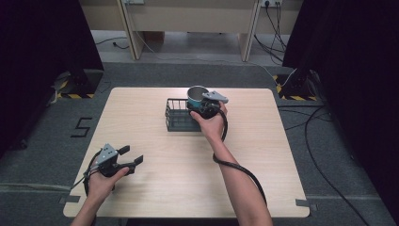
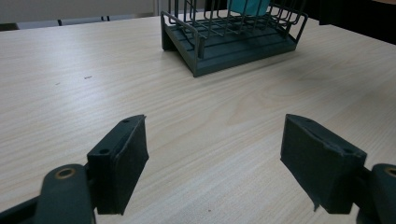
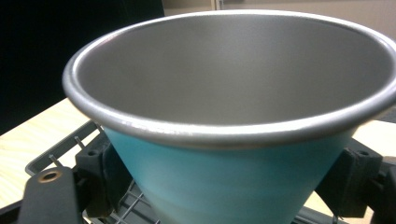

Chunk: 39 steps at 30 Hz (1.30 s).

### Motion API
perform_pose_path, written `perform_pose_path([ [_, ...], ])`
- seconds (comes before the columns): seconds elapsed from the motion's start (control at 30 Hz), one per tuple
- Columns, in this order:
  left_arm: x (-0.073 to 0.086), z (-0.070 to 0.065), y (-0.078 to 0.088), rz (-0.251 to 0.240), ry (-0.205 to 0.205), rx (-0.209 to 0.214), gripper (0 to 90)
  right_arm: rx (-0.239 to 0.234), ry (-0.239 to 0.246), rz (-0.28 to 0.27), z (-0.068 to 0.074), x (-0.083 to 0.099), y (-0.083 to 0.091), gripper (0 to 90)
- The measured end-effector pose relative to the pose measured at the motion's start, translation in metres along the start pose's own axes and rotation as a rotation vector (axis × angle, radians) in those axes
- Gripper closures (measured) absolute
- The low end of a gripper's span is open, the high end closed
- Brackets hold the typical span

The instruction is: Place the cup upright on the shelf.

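The right claw (image 1: 200, 109) grips the cup (image 1: 196, 95): in the right gripper view its two black pads press on the blue wall of the cup (image 3: 224, 182), one on each side, low under the metal rim. The cup is upright, grey metal inside and blue outside. It is over the rack (image 1: 179, 114), at the right end of it, and wires of the rack (image 3: 60, 151) show under the cup; if the cup rests on the rack floor, I cannot tell. The rack is dark wire with a dark base and stands on the table (image 1: 141, 122), near the far edge and a little right of the middle.

The left claw (image 1: 132, 157) is near the left front corner of the table, well apart from the rack. Its jaws are spread wide with nothing between them, and in the left gripper view bare table (image 2: 93, 84) lies between them and the rack (image 2: 233, 44).
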<state>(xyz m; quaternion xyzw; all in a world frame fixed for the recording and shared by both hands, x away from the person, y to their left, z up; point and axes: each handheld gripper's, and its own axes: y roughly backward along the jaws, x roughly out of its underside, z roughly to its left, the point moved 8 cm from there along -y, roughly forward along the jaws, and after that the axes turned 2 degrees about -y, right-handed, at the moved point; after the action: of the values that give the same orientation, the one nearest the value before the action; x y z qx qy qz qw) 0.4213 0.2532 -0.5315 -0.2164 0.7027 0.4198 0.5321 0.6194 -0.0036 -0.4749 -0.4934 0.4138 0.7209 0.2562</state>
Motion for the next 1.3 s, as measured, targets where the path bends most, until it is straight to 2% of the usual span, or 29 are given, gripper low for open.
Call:
perform_pose_path([
  [0.7,-0.0003,-0.0004,-0.0004,-0.002,0.001,0.001,22.1,0.024,0.011,-0.006,-0.0001,0.0019,0.0007,18.0],
  [1.3,-0.0004,-0.001,-0.0006,-0.002,0.0,0.003,22.1,0.035,0.04,-0.003,0.001,0.0032,0.0008,17.7],
])
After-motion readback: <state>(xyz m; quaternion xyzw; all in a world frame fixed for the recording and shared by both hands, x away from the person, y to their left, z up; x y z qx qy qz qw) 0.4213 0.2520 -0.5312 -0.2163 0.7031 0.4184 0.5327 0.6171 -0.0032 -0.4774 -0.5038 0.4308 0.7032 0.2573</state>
